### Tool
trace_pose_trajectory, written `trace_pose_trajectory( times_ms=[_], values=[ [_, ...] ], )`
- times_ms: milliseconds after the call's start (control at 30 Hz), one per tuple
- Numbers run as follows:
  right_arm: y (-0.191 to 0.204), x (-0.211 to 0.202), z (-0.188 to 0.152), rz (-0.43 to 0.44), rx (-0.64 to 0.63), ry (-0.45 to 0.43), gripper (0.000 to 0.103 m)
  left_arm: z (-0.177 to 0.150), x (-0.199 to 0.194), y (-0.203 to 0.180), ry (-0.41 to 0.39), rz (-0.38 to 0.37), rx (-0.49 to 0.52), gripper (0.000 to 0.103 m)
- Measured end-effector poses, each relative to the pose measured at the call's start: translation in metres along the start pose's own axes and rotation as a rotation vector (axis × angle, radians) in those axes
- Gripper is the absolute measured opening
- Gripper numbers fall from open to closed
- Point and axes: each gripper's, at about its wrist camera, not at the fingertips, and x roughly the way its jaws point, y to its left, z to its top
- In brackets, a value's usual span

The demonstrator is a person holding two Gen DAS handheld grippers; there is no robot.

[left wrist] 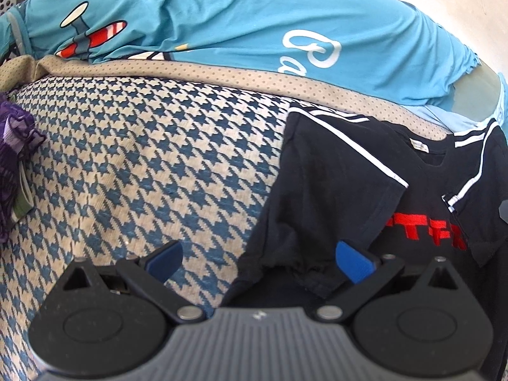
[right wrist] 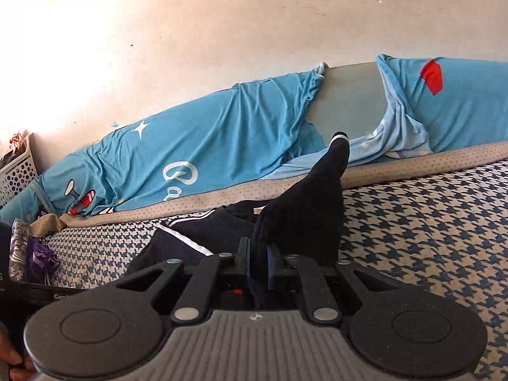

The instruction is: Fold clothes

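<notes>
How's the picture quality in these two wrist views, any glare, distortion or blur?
Left wrist view: strong fisheye bending of the houndstooth bed cover; even light; the black T-shirt and its red lettering are sharp. Right wrist view: the wall is washed out at upper left, dark corners show, and the black sleeve loses detail.

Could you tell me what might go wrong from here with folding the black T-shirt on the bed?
The right gripper pinches only a narrow piece of the black T-shirt, so the fabric could slip free. The left gripper is open, so nothing pins the shirt and it may drag across the houndstooth bedcover. One sleeve already lies bunched, so creases could get folded in.
</notes>
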Motion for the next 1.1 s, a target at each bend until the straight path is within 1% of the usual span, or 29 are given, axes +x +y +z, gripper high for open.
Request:
trace_pose_trajectory(
  times_ms=[67, 267, 400, 500, 633, 733, 867, 967, 1100],
  values=[
    [0.014, 0.005, 0.0, 0.03, -0.006, 0.001, 0.011, 0.001, 0.0, 0.006, 0.002, 0.005, -0.016, 0.103],
    [0.072, 0.024, -0.012, 0.137, -0.094, 0.02, 0.011, 0.004, -0.002, 0.029, -0.006, 0.034, -0.058, 0.103],
    [0.113, 0.043, -0.028, 0.217, -0.149, 0.054, 0.011, 0.005, -0.001, 0.047, -0.006, 0.062, -0.094, 0.103],
    [0.136, 0.056, -0.046, 0.232, -0.202, 0.093, 0.011, 0.005, 0.001, 0.058, 0.002, 0.075, -0.105, 0.103],
    [0.14, 0.067, -0.055, 0.232, -0.209, 0.123, 0.011, 0.005, 0.002, 0.068, 0.015, 0.062, -0.122, 0.103],
    [0.139, 0.072, -0.059, 0.232, -0.206, 0.136, 0.011, 0.006, 0.0, 0.07, 0.01, 0.063, -0.128, 0.103],
    [0.138, 0.071, -0.055, 0.256, -0.189, 0.118, 0.011, 0.01, -0.005, 0.068, -0.015, 0.073, -0.135, 0.103],
    [0.143, 0.07, -0.057, 0.268, -0.209, 0.113, 0.011, 0.012, -0.006, 0.068, -0.022, 0.07, -0.139, 0.103],
    [0.142, 0.077, -0.063, 0.263, -0.203, 0.139, 0.014, 0.013, -0.006, 0.067, -0.028, 0.069, -0.143, 0.103]
  ],
)
